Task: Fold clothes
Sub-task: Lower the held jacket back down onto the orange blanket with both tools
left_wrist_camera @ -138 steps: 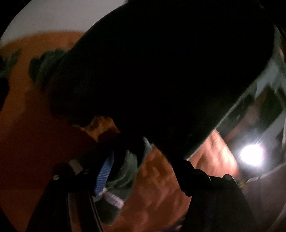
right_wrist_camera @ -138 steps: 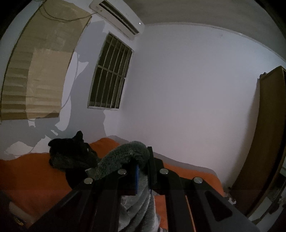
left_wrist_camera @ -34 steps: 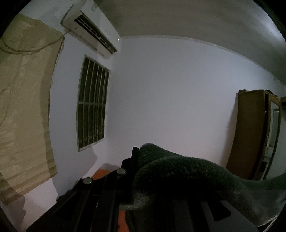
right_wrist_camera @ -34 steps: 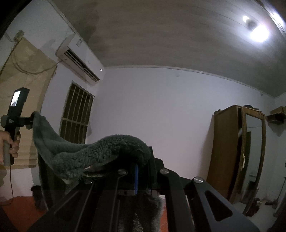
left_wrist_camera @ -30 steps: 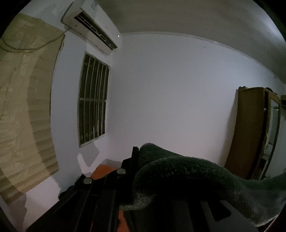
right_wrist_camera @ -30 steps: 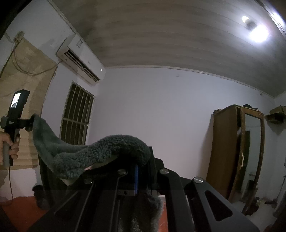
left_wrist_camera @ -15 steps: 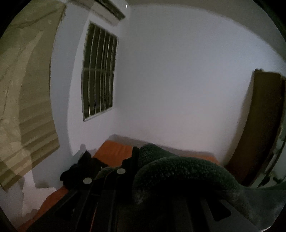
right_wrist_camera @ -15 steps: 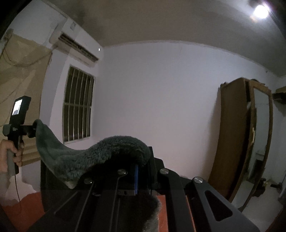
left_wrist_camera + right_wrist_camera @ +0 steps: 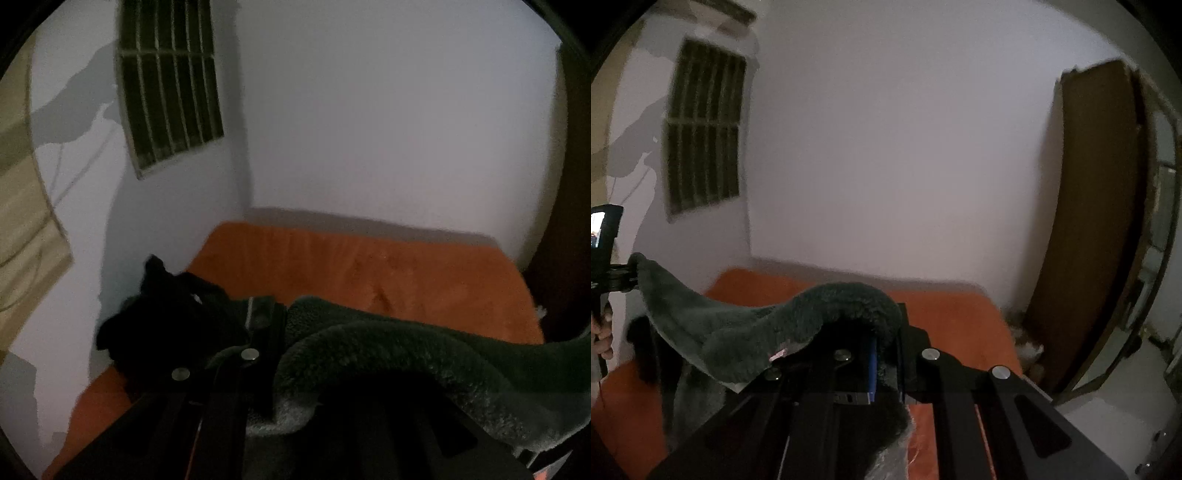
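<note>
A fuzzy dark grey garment (image 9: pixel 746 332) is stretched in the air between both grippers above an orange bed (image 9: pixel 953 314). My right gripper (image 9: pixel 886 332) is shut on one edge of it, the cloth bulging over its fingers. My left gripper (image 9: pixel 284 325) is shut on the other edge of the grey garment (image 9: pixel 406 354), which drapes over and hides its right finger. In the right wrist view the left gripper (image 9: pixel 628 277) shows at far left, held by a hand (image 9: pixel 602 332), with the cloth hanging below.
A black pile of clothes (image 9: pixel 173 317) lies at the bed's (image 9: pixel 369 269) back left corner by the wall. A barred window (image 9: pixel 170 81) is above it. A brown wardrobe (image 9: pixel 1097 221) with a mirror stands to the right of the bed.
Both cameras have tilted down from the ceiling and upper wall toward the bed. The garment stays gripped at both ends and comes lower over the orange bed.
</note>
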### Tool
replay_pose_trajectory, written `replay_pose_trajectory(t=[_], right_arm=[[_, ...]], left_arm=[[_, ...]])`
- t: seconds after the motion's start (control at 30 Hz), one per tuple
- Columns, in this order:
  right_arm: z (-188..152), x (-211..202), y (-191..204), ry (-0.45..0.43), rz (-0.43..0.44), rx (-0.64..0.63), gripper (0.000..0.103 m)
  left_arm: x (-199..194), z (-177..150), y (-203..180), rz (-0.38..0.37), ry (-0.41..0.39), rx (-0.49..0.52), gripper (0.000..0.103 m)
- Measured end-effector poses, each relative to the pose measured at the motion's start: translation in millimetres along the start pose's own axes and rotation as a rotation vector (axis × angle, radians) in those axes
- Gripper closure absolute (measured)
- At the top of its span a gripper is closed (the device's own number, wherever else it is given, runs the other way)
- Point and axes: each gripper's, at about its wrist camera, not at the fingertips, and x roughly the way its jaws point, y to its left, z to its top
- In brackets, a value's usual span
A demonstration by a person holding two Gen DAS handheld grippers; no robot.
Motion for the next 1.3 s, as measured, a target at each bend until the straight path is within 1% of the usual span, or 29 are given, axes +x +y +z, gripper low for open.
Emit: replay_pose_trajectory(t=[0.07,0.13,0.27,0.37,0.47,0.53,0.57,0.6,0.63,0.67,0.7,0.73,0.77,0.8,0.83,0.87,0.93,1.0,1.07,1.13,1.2,1.23,1.27,1.3], right_arm=[[-17.6,56.9,-2.3,0.038,-0.009,-0.005,0.097],[-35.8,114.5,-5.5,0.088,-0.017,0.007,0.097],[-67.4,214.9,-8.5,0.206,-0.035,0.018,0.097],[-88.3,278.3,-5.3,0.278,-0.054,0.019,0.097],[-101.2,329.8,-1.5,0.319,-0.065,0.029,0.097],[-104.0,358.9,1.3,0.338,-0.067,0.036,0.096],[-107.2,377.3,1.1,0.357,-0.063,0.047,0.094],[-111.6,395.9,-1.5,0.394,-0.048,0.066,0.085],[-116.9,408.7,-6.7,0.433,-0.038,0.083,0.075],[-121.4,422.7,-10.5,0.484,-0.037,0.099,0.054],[-126.2,435.9,-15.0,0.534,-0.039,0.118,0.042],[-131.7,446.0,-22.2,0.581,-0.041,0.15,0.039],[-138.1,453.3,-31.3,0.628,-0.019,0.193,0.038],[-144.5,456.4,-39.2,0.662,0.006,0.233,0.038],[-150.4,458.6,-46.8,0.693,0.03,0.269,0.038],[-153.4,457.3,-52.6,0.708,0.047,0.289,0.038],[-152.7,452.3,-62.5,0.712,0.059,0.292,0.037],[-147.7,451.0,-75.1,0.724,0.053,0.303,0.037],[-139.1,442.1,-86.6,0.716,0.06,0.353,0.037],[-130.2,414.7,-92.8,0.694,0.06,0.395,0.037],[-128.8,378.7,-95.9,0.692,0.072,0.386,0.032],[-130.1,360.5,-96.6,0.691,0.078,0.381,0.032],[-138.4,341.7,-94.4,0.691,0.088,0.373,0.032],[-146.6,322.8,-92.3,0.691,0.098,0.365,0.031]], left_arm=[[52.9,-9.9,-13.0,0.014,0.038,-0.001,0.095],[101.3,-21.1,-29.0,0.047,0.069,0.027,0.094],[182.3,-41.8,-60.8,0.074,0.137,0.087,0.093],[237.4,-55.3,-78.9,0.091,0.179,0.091,0.093],[278.5,-61.5,-88.6,0.107,0.224,0.068,0.091],[310.0,-64.5,-93.4,0.132,0.271,0.057,0.09],[325.7,-66.0,-95.8,0.145,0.295,0.053,0.084],[335.0,-66.2,-94.3,0.153,0.324,0.032,0.073],[346.8,-66.9,-88.4,0.125,0.385,-0.031,0.066],[358.8,-67.8,-82.3,0.094,0.447,-0.097,0.054],[370.8,-68.6,-76.1,0.063,0.51,-0.163,0.049],[379.6,-71.0,-69.5,-0.021,0.572,-0.25,0.049],[388.2,-73.6,-62.9,-0.111,0.633,-0.339,0.049],[390.4,-73.7,-59.0,-0.135,0.646,-0.373,0.049],[386.9,-71.4,-58.4,-0.137,0.633,-0.375,0.049],[382.0,-68.2,-60.3,-0.13,0.62,-0.346,0.048],[371.9,-61.5,-64.3,-0.114,0.593,-0.283,0.048],[357.9,-59.0,-63.8,-0.118,0.568,-0.271,0.048],[337.2,-58.7,-59.5,-0.149,0.563,-0.271,0.048],[312.7,-59.7,-54.9,-0.182,0.562,-0.265,0.048],[289.6,-61.6,-50.3,-0.219,0.56,-0.251,0.048],[268.4,-66.3,-45.3,-0.234,0.551,-0.222,0.048],[246.4,-71.3,-40.1,-0.249,0.542,-0.192,0.046],[229.8,-78.8,-34.7,-0.257,0.535,-0.169,0.042]])
